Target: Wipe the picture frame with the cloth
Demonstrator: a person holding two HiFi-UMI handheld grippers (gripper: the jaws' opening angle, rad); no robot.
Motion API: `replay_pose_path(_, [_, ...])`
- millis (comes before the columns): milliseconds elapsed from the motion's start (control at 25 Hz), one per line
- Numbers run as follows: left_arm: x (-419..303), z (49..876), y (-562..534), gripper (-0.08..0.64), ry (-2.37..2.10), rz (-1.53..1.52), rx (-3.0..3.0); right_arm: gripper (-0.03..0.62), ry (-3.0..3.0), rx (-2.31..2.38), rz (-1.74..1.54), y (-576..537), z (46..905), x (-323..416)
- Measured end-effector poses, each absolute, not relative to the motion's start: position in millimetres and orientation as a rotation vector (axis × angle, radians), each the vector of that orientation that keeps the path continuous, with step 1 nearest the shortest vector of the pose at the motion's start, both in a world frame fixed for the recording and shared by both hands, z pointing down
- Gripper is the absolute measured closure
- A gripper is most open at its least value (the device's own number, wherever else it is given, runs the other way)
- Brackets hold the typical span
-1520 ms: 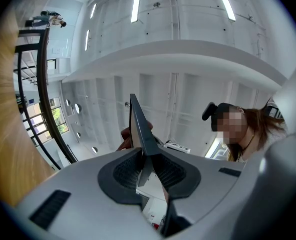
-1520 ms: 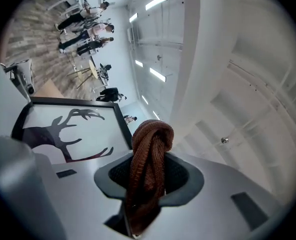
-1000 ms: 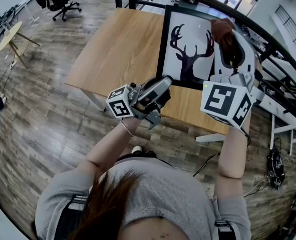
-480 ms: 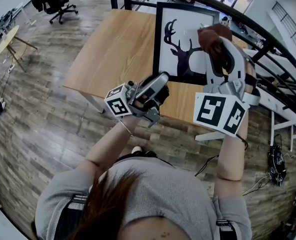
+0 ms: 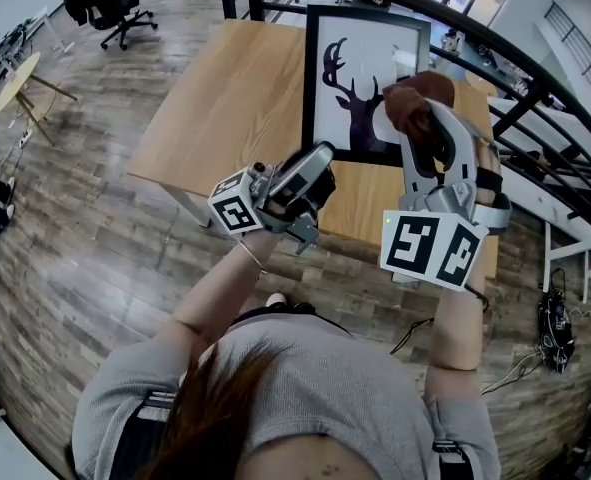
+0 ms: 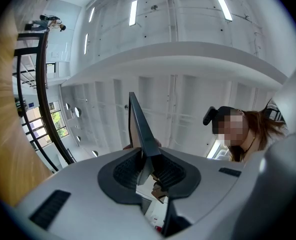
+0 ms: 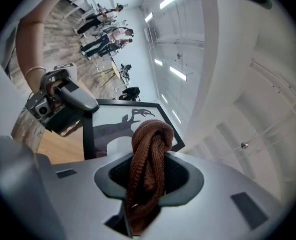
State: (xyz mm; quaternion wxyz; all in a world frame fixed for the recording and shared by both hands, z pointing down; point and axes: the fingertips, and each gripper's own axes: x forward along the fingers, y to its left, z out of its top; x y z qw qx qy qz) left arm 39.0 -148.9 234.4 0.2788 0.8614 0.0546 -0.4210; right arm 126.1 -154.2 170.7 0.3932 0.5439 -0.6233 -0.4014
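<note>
Cloth (image 7: 149, 154) in right gripper (image 7: 148, 181); picture frame (image 5: 365, 43) seemingly edge-on in left gripper (image 6: 148, 171).

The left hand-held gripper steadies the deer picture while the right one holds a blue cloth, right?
Not quite: the cloth in the right hand-held gripper is brown, not blue, as the right gripper view shows. The left hand-held gripper does grip the picture frame.

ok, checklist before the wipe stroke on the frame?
- right gripper shut on cloth: ok
- left gripper shut on picture frame edge: ok
- deer print facing cloth: ok
- cloth touching deer print: cannot tell
- picture frame bottom resting on table: cannot tell
</note>
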Motion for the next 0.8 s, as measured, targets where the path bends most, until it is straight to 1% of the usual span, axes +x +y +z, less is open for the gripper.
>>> replay_pose_path(800, [35,234,-151,0.486,0.132,-1.14,2.293,0.459,-1.651,1.278,-0.928,-121,208,118])
